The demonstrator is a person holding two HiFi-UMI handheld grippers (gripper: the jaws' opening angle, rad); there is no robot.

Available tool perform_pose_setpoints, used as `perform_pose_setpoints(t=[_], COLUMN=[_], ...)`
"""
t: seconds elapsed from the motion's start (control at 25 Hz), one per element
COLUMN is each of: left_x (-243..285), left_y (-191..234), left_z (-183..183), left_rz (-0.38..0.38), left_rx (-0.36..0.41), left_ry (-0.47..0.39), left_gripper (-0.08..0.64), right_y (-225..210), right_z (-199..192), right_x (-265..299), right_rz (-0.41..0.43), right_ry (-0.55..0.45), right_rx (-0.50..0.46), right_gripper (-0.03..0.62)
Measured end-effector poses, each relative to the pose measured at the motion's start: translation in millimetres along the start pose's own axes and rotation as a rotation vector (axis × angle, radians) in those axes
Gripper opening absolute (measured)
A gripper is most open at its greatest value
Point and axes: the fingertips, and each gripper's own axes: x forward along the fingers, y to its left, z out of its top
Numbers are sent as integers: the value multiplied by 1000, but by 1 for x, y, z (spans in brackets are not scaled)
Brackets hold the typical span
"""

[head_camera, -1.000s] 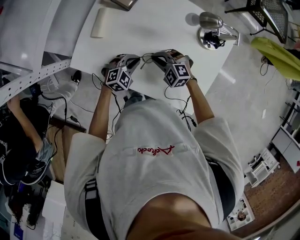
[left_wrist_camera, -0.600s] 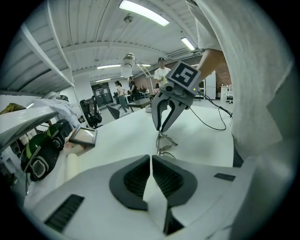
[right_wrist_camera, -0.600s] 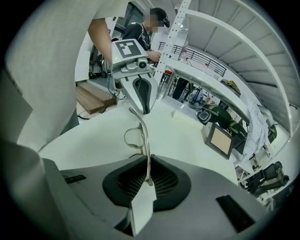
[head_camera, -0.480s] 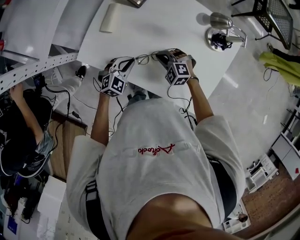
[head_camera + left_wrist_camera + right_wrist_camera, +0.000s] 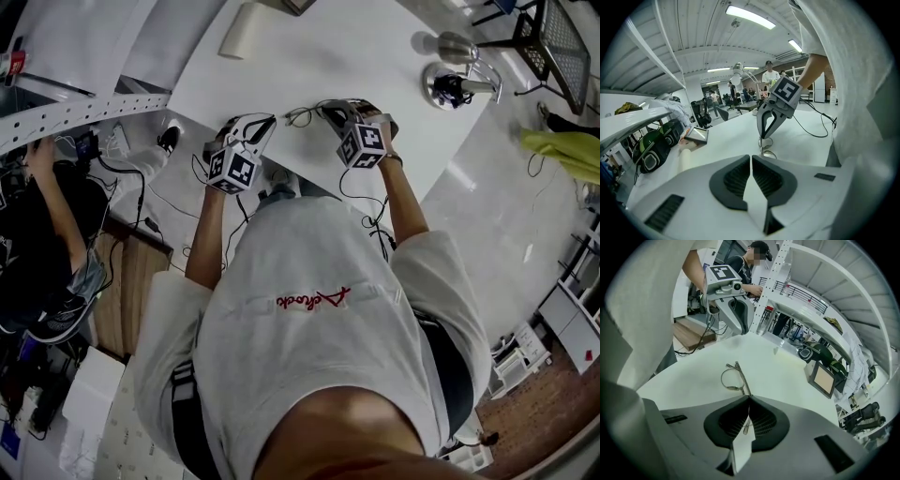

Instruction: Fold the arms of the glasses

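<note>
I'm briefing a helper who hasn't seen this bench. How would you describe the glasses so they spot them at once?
On the white table, look at its near edge: the glasses are there, one arm pinched in the jaws of the right gripper. They have a thin wire frame with round lenses, unlike the cream roll and the framed panel farther back.

Your thin, wire-rimmed glasses (image 5: 732,377) with round lenses sit just above mid-frame, one arm clamped between your right gripper (image 5: 749,400) jaws.
</note>
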Motion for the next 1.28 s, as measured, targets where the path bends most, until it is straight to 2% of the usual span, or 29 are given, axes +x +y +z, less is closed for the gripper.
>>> perform_pose_setpoints(t=[0.44,0.6,0.68,0.84,1.08,1.2,1.28], left_x=[-5,-12,-20,-41,-69,-82,-88], left_y=[-4,-6,-6,-2,-15,-20,-28], left_z=[23,35,40,49,61,67,72], left_rz=[-12,-13,-8,13,-21,-43,-48], left_rx=[48,28,-53,-272,-492,-599,-597], left_ry=[-71,-123,-167,-288,-466,-552,-563], left_gripper=[29,29,29,29,29,29,29], right_y=[4,1,0,0,15,22,30], right_z=[12,22,33,59,82,89,92], right_x=[-31,-49,-61,-86,-126,-149,-160], right_rz=[-97,-169,-216,-314,-397,-445,-478], right_ry=[14,-30,-97,-300,-635,-780,-814], right_rx=[39,143,259,558,898,1006,1017], right_gripper=[15,15,15,15,15,15,15])
